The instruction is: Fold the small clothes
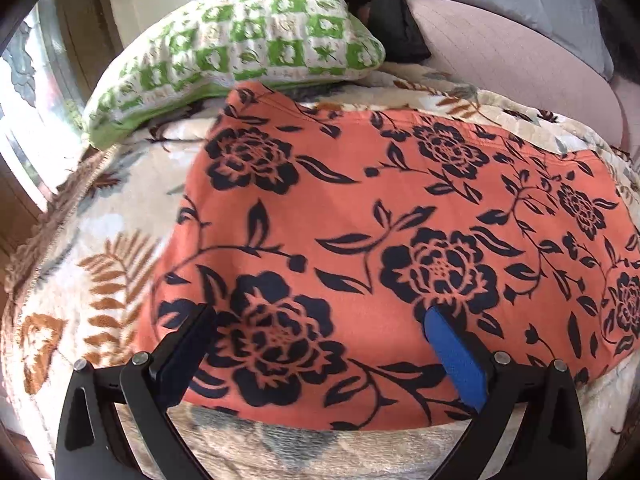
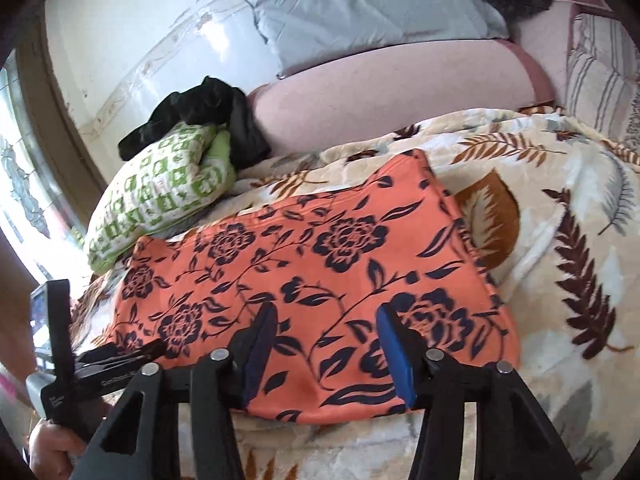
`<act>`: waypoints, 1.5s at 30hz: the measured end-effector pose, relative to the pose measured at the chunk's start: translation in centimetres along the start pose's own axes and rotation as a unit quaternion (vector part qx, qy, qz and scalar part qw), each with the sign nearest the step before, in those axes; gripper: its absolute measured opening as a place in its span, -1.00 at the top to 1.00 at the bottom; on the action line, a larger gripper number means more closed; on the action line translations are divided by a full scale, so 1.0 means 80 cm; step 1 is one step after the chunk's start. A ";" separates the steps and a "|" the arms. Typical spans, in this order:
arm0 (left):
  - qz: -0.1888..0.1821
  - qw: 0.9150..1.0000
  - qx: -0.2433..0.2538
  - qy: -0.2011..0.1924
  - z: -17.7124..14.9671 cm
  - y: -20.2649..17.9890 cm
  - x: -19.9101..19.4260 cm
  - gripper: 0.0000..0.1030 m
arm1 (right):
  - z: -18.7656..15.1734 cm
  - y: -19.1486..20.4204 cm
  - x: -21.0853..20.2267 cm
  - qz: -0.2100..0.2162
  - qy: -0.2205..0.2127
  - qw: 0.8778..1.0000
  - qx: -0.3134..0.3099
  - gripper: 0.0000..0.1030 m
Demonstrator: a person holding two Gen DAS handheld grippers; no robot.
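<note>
A: Now, cloth (image 1: 360, 216) lies flat on the blanket (image 1: 100, 248). Left gripper (image 1: 320, 320) wide, right gripper (image 2: 326, 320) half open, both empty.
B: Pinch the near hem only, then fold away evenly.

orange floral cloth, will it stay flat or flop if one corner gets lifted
The orange floral cloth lies thin and flat, following the blanket, so it would probably drape limply. It looks light, and a push would likely bunch it up.
</note>
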State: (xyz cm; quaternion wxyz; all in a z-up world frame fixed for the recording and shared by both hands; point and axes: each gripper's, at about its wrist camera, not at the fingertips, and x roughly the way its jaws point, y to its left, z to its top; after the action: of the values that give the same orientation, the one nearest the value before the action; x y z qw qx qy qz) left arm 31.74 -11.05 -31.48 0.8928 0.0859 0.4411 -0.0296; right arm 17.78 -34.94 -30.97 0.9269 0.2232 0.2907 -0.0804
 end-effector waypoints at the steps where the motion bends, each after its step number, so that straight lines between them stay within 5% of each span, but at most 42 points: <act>1: 0.020 1.000 0.004 -0.016 0.003 0.004 -0.005 -1.00 | 0.002 -0.008 0.003 -0.012 0.004 1.000 0.009 0.07; 4: 0.062 0.997 0.007 -0.037 0.010 0.019 -0.009 -1.00 | -0.002 -0.028 0.026 -0.051 0.048 0.997 0.030 0.20; 6: 0.075 0.997 0.003 -0.003 0.008 0.030 0.012 -1.00 | -0.010 -0.039 0.048 -0.059 0.090 0.993 0.044 0.21; 7: 0.072 0.997 0.000 0.027 0.004 0.036 0.028 -1.00 | -0.014 -0.038 0.047 -0.062 0.084 0.994 0.040 0.21; 11: 0.031 0.996 -0.065 0.045 0.007 0.058 0.029 -1.00 | -0.010 -0.028 0.033 -0.037 0.066 0.996 0.039 0.21; 17: 0.016 0.999 -0.033 -0.022 0.011 0.037 0.001 -1.00 | -0.008 0.006 0.014 0.010 0.025 1.000 -0.002 0.21; 21: 0.017 0.999 0.014 0.030 -0.002 0.006 0.029 -1.00 | -0.031 0.016 0.056 -0.004 0.102 0.994 -0.022 0.21; 23: 0.031 0.999 0.027 -0.001 -0.003 0.000 0.019 -1.00 | -0.033 0.018 0.054 -0.007 0.087 0.996 -0.032 0.21; 27: 0.033 0.999 0.029 0.006 0.005 -0.002 0.013 -1.00 | -0.022 0.015 0.034 0.020 0.062 0.998 -0.011 0.21; 35: -0.005 0.999 0.007 -0.044 0.015 0.002 -0.020 -1.00 | -0.010 0.015 0.013 -0.004 0.018 1.000 -0.019 0.21; 45: -0.016 0.998 -0.006 -0.052 0.015 0.004 -0.025 -1.00 | -0.015 -0.020 0.042 -0.044 0.070 0.996 0.038 0.20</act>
State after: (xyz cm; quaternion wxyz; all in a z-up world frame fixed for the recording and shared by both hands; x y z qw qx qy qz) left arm 31.52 -11.04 -29.16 0.9145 0.0719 0.3955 -0.0463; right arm 19.42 -35.88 -34.38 0.8906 0.2498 0.3617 -0.1164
